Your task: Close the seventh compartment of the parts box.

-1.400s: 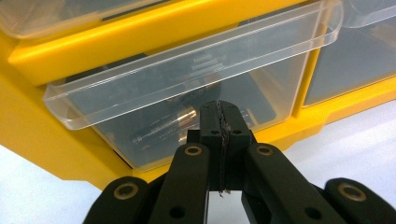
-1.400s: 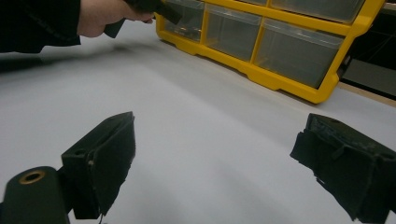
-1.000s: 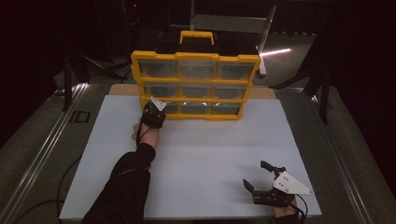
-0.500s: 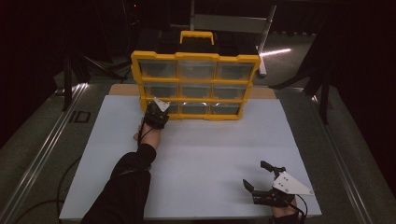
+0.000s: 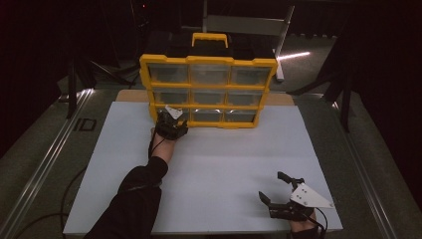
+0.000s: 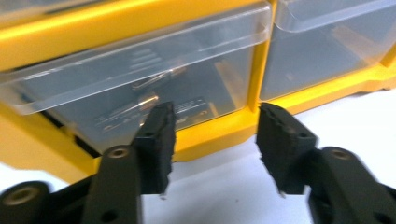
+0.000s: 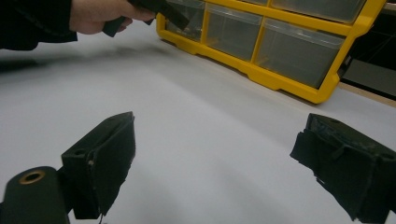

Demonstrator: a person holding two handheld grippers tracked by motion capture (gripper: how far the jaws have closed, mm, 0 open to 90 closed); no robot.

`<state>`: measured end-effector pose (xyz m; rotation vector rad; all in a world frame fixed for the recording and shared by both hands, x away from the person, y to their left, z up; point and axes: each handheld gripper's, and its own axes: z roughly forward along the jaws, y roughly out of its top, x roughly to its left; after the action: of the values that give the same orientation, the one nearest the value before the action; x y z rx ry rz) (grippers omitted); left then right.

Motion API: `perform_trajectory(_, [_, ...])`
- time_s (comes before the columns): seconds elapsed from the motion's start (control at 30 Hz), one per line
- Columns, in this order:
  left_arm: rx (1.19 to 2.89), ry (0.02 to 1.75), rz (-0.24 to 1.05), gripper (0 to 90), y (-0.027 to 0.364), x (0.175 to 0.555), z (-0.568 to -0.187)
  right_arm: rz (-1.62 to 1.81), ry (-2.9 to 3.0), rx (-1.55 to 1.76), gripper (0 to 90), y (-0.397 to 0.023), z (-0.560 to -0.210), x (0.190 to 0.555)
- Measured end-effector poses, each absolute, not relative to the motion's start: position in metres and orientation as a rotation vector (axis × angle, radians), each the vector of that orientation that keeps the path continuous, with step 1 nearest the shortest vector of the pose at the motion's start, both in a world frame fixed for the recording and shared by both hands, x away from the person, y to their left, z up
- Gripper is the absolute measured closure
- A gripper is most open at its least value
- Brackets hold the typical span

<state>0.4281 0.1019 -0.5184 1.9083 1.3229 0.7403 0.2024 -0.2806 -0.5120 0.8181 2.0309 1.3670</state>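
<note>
The yellow organizer (image 5: 208,84) stands upright at the far side of the white tabletop (image 5: 219,164), its clear drawers facing the person. The left tool (image 5: 171,122) sits at the organizer's bottom-left drawer (image 6: 140,88), just in front of it. A second ago its jaws were shut at that drawer's front; they have just been opening, and now they stand partly apart with nothing between them, the drawer's clear face and the yellow bottom rail showing in the gap. In the left gripper view the drawer sits slightly out from the frame. The hand has barely shifted from the organizer since the earlier frames. The right tool (image 5: 278,196) rests well apart from the organizer, near the tabletop's near right corner, where it lay before, its jaws wide and empty over bare white surface.
</note>
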Motion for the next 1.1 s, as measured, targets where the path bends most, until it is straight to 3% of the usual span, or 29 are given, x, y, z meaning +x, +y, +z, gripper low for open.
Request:
perform_trajectory(0.17, [1.889,1.344,0.743,30.8,0.103,0.424,-0.513,1.367,2.032,0.812,10.4,-0.280,-0.511,0.202])
perform_trajectory(0.57, [1.880,1.282,0.638,11.7,0.104,0.410,-0.503,1.365,2.028,0.813,10.4,-0.280,-0.511,0.202])
perform_trajectory(0.6, [1.885,1.268,0.626,5.6,0.104,0.409,-0.501,1.365,2.029,0.815,10.4,-0.280,-0.512,0.202])
perform_trajectory(0.8, [1.899,1.248,0.579,0.0,0.105,0.406,-0.499,1.364,2.030,0.815,10.4,-0.279,-0.511,0.202])
perform_trajectory(1.1, [1.947,1.179,0.554,0.0,0.104,0.402,-0.499,1.363,2.030,0.815,10.4,-0.280,-0.512,0.203])
